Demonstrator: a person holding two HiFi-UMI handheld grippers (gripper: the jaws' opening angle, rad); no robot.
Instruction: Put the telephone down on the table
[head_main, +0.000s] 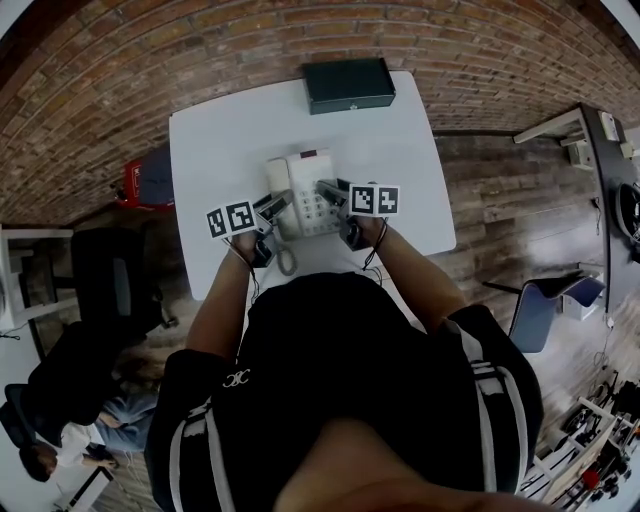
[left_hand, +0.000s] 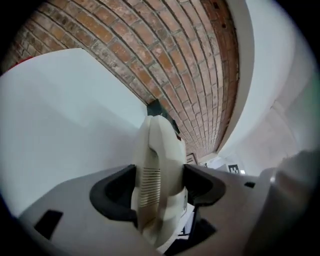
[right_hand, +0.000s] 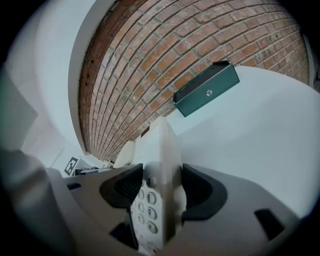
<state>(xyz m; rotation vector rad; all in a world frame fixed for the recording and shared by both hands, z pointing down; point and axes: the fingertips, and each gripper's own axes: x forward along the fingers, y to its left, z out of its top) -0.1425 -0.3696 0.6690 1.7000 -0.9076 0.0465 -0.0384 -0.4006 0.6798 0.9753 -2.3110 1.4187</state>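
Brickwork (head_main: 150, 60) filled the far side of the head view, with plank flooring to the right. A white tabletop (head_main: 230, 140) stood in front of it. The person, in a black top with pale stripes on the sleeves, leaned over its near edge with both forearms stretched forward.

A cream telephone (head_main: 305, 195) sat over the middle of the tabletop, nearer the person than the far edge. Its handset lay along its left side and its keypad was on the right. Whether its base touched the surface or hung just above it could not be told.

A dark green box (head_main: 348, 84) lay flat at the far edge of the tabletop, well apart from the telephone.

The left gripper (head_main: 268, 212) met the telephone from the left. In the left gripper view its jaws were clamped on the cream casing, a ribbed grille showing between the black pads. The right gripper (head_main: 332, 190) met it from the right. In the right gripper view its jaws pinched the keypad edge, with number keys visible beside one pad.

A coiled cord (head_main: 286, 262) lay on the tabletop just below the telephone, between the two wrists.
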